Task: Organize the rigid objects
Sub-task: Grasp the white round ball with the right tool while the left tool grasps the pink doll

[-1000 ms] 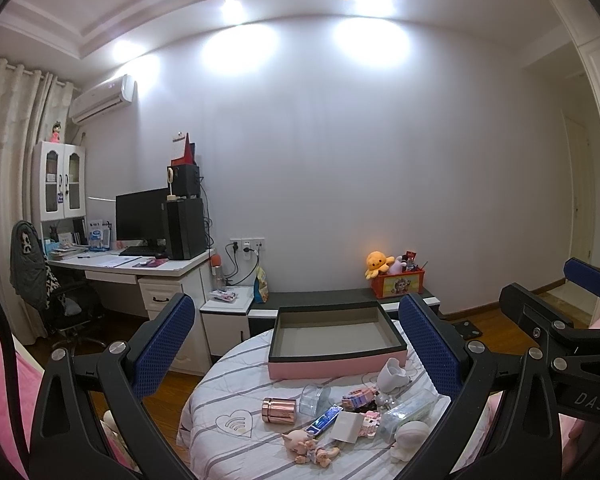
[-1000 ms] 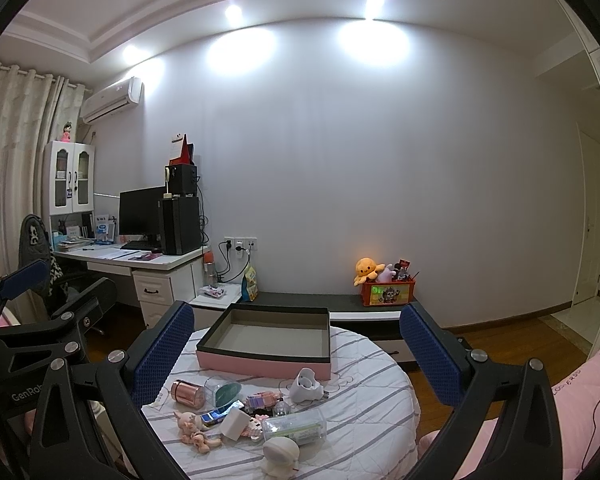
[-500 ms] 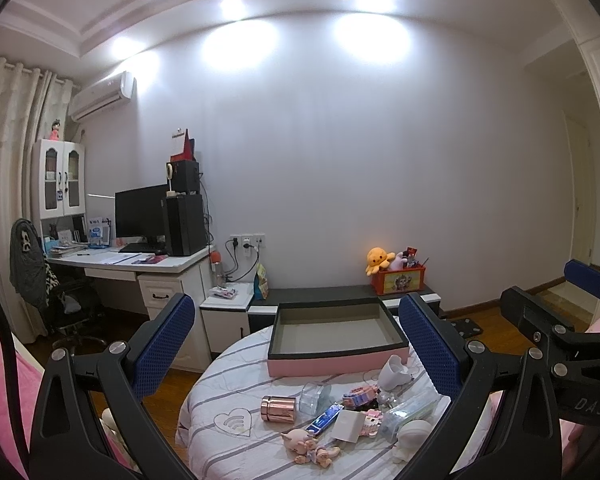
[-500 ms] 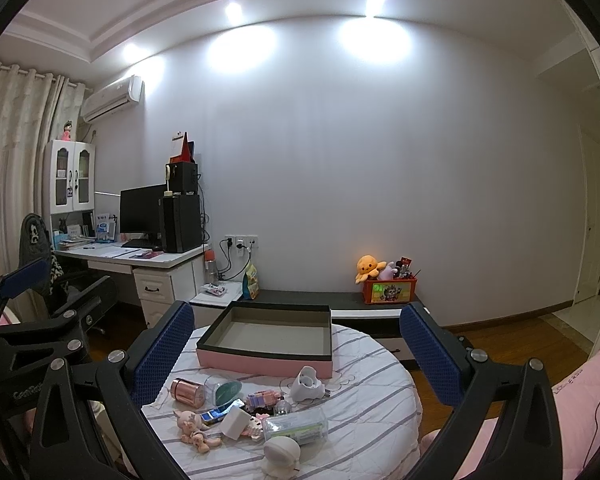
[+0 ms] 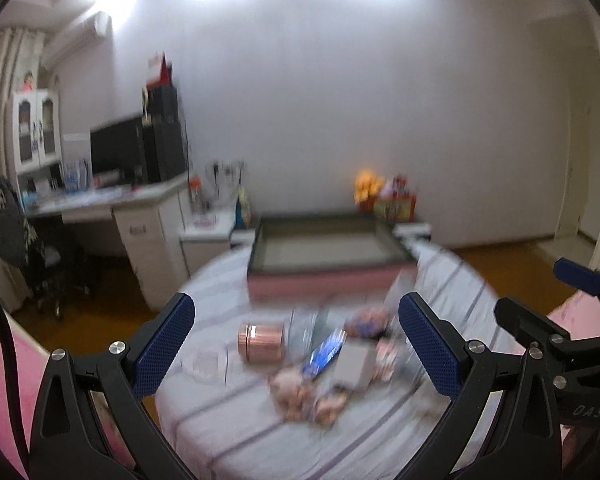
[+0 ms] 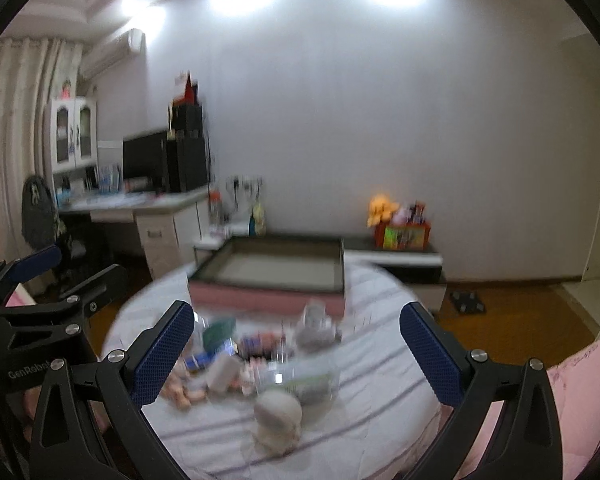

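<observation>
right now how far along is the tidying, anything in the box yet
Nothing looks done: the pink box shows only a bare floor. Nothing is in hand: the left gripper and right gripper are both open and empty above the striped table. All the sorting is left: the copper jar, a round white item and the blurred pile beside them lie loose on the cloth.

white desk (image 6: 140,204) at left against the wall, with black monitor (image 6: 144,158) and dark speaker tower (image 6: 188,156) on top. glass-door cabinet (image 6: 74,136) beside pale curtains (image 6: 8,128); air conditioner (image 6: 112,54) high above. black chair (image 6: 40,212) by the desk. low dark bench (image 6: 392,250) along the wall, carrying orange plush (image 6: 382,208) and red box (image 6: 404,236). wooden floor (image 6: 512,320), all blurred.
</observation>
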`<state>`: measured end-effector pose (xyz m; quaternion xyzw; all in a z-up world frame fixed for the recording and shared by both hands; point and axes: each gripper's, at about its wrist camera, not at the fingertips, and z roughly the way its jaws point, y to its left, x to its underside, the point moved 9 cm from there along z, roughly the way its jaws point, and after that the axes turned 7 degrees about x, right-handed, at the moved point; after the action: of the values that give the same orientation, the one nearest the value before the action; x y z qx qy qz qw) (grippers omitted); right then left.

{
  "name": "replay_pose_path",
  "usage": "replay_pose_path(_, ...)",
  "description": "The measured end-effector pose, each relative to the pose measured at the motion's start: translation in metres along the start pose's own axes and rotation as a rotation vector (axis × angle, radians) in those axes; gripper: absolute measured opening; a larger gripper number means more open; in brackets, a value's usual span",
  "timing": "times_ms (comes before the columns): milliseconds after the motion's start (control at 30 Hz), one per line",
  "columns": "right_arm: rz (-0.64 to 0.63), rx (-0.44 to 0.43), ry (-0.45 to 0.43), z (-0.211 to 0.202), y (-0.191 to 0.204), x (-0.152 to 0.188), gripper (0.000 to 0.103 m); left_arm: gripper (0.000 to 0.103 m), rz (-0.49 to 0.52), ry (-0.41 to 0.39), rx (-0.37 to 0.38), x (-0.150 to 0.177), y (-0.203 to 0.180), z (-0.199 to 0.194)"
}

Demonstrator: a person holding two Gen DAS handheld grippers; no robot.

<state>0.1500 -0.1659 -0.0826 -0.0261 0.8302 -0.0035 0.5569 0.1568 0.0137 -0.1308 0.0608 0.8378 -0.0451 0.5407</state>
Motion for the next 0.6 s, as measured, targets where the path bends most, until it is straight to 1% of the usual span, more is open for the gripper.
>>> replay_pose_path(67, -0.021, -0.003, 0.057, 0.017, 0.004, 0.024, 0.103, 0.103, -0.011, 0.069, -0.011, 0.026, 0.007, 0.017)
replay_pose_path(133, -0.028, 0.003, 0.105, 0.031, 0.006, 0.046, 0.103, 0.103, -0.028, 0.123, -0.018, 0.048, 0.013, 0.032)
replay_pose_path(167, -0.030, 0.006, 0.142, 0.040, 0.006, 0.061, 0.103, 0.103, -0.040, 0.151, -0.017, 0.058, 0.016, 0.037)
replay_pose_path(233, -0.024, 0.014, 0.197, 0.053, 0.006, 0.080, 0.103, 0.103, -0.061, 0.196, -0.014, 0.075, 0.021, 0.047)
replay_pose_path(267, -0.016, 0.007, 0.231, 0.062, 0.006, 0.093, 0.103, 0.103, -0.068, 0.212, -0.007, 0.083, 0.022, 0.050)
replay_pose_path(367, 0.007, 0.002, 0.296, 0.079, 0.004, 0.115, 0.103, 0.103, -0.070, 0.242, 0.006, 0.098, 0.021, 0.058)
replay_pose_path(433, 0.030, -0.017, 0.308, 0.086, 0.004, 0.119, 0.103, 0.103, -0.073, 0.258, 0.010, 0.103, 0.022, 0.062)
replay_pose_path(467, 0.039, -0.040, 0.301, 0.088, 0.004, 0.120, 0.103, 0.103, -0.080, 0.268, 0.015, 0.104, 0.022, 0.066)
replay_pose_path(500, 0.036, -0.047, 0.299, 0.090, 0.004, 0.121, 0.097, 0.103, -0.089, 0.277, 0.026, 0.106, 0.022, 0.068)
replay_pose_path(533, 0.031, -0.054, 0.300, 0.092, 0.005, 0.122, 0.081, 0.103, -0.095, 0.284, 0.035, 0.107, 0.021, 0.070)
replay_pose_path(567, 0.028, -0.072, 0.308, 0.094, 0.006, 0.125, 0.073, 0.103, -0.098, 0.290, 0.042, 0.109, 0.020, 0.071)
replay_pose_path(600, 0.046, -0.126, 0.314, 0.095, 0.008, 0.127, 0.064, 0.103, -0.098, 0.296, 0.041, 0.111, 0.021, 0.073)
